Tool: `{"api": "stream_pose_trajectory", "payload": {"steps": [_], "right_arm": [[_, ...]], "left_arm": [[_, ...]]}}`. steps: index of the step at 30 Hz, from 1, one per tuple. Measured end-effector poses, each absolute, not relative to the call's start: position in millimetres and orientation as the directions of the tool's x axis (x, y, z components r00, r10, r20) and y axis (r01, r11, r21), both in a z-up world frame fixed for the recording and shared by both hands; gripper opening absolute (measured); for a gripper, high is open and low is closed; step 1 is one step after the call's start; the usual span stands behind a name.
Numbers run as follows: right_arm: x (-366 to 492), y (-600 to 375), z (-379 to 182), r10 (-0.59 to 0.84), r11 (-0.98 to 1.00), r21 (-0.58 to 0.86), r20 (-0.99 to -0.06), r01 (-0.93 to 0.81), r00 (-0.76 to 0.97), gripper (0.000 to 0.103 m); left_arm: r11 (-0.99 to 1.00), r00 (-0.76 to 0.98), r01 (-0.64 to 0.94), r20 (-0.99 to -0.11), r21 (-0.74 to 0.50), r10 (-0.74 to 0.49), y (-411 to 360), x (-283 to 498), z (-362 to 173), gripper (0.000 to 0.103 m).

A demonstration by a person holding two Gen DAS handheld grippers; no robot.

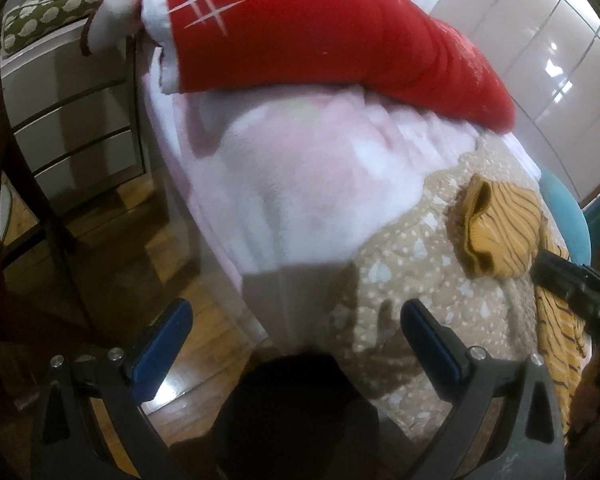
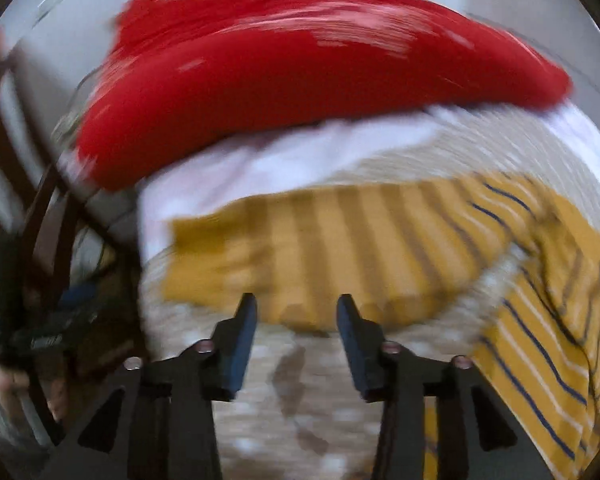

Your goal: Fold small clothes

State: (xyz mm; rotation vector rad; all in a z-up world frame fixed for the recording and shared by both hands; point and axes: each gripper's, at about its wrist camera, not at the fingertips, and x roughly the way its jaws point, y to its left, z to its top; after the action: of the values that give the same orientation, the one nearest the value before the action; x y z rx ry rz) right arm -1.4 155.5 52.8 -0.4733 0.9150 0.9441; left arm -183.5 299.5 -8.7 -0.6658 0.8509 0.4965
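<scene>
Blurring striped garment (image 2: 340,248), right gripper (image 2: 296,340) jaws apart, empty

Left gripper (image 1: 296,316), right gripper (image 2: 296,308): black frames, blue pads, silver screws.

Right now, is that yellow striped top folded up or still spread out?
Not neatly folded. The yellow striped top lies loosely on the beige blanket, partly doubled over, its ribbed hem turned up and a sleeve trailing right.

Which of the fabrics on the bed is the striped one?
The mustard garment, lying on the beige spotted cover just ahead of the open right gripper. The red cushion and pink blanket have no stripes.
</scene>
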Motion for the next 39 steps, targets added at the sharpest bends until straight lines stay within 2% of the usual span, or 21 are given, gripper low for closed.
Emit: {"api": "stream_pose_trajectory", "payload": {"steps": [3, 7, 8, 9, 11, 12, 15, 19, 24, 28, 31, 35, 37, 39], "right_arm": [[-28, 185, 42, 0.474, 0.422, -0.056, -0.837, -0.905, 0.273, 0.053], [-40, 212, 20, 0.434, 0.388, -0.15, -0.84, -0.909, 0.324, 0.053], [-37, 217, 14, 0.41, 0.394, -0.18, -0.843, -0.901, 0.348, 0.047], [-32, 223, 8, 0.383, 0.417, -0.197, -0.847, -0.887, 0.368, 0.026], [-24, 215, 15, 0.378, 0.479, -0.16, -0.85, -0.863, 0.367, 0.01], [-14, 211, 25, 0.397, 0.524, -0.114, -0.845, -0.844, 0.36, 0.009], [9, 187, 66, 0.458, 0.618, -0.037, -0.795, -0.785, 0.398, 0.008], [55, 108, 136, 0.509, 0.77, 0.119, -0.708, -0.627, 0.49, 0.008], [114, -58, 182, 0.415, 0.909, 0.279, -0.668, -0.309, 0.618, 0.008], [132, -191, 175, 0.284, 0.934, 0.356, -0.683, -0.033, 0.673, 0.008], [140, -273, 147, 0.152, 0.925, 0.342, -0.735, 0.168, 0.66, 0.008], [145, -336, 97, 0.086, 0.9, 0.312, -0.81, 0.303, 0.58, 0.008], [145, -359, 76, 0.1, 0.875, 0.333, -0.836, 0.353, 0.54, 0.012], [136, -375, 66, 0.13, 0.84, 0.385, -0.827, 0.383, 0.546, 0.025]], "left_arm": [[0.678, 0.56, -0.655, -0.816, -0.333, 0.141, 304, -190, -12, 0.103], [0.66, 0.548, -0.673, -0.825, -0.335, 0.14, 308, -195, -16, 0.103], [0.659, 0.549, -0.672, -0.824, -0.337, 0.138, 308, -195, -16, 0.103], [0.662, 0.551, -0.67, -0.823, -0.336, 0.139, 307, -195, -14, 0.103], [0.674, 0.554, -0.662, -0.819, -0.327, 0.148, 303, -194, -9, 0.103], [0.68, 0.555, -0.659, -0.818, -0.322, 0.151, 301, -193, -6, 0.103], [0.697, 0.567, -0.644, -0.809, -0.317, 0.156, 295, -189, 3, 0.103], [0.735, 0.589, -0.605, -0.794, -0.307, 0.153, 279, -177, 19, 0.103], [0.793, 0.615, -0.536, -0.777, -0.289, 0.132, 250, -158, 35, 0.103], [0.831, 0.618, -0.487, -0.778, -0.27, 0.11, 226, -141, 41, 0.103], [0.858, 0.618, -0.447, -0.781, -0.254, 0.09, 207, -127, 46, 0.103], [0.897, 0.625, -0.38, -0.777, -0.224, 0.071, 178, -111, 56, 0.103], [0.913, 0.629, -0.349, -0.775, -0.211, 0.061, 164, -103, 61, 0.103], [0.928, 0.631, -0.315, -0.774, -0.199, 0.048, 149, -97, 65, 0.103]]}}
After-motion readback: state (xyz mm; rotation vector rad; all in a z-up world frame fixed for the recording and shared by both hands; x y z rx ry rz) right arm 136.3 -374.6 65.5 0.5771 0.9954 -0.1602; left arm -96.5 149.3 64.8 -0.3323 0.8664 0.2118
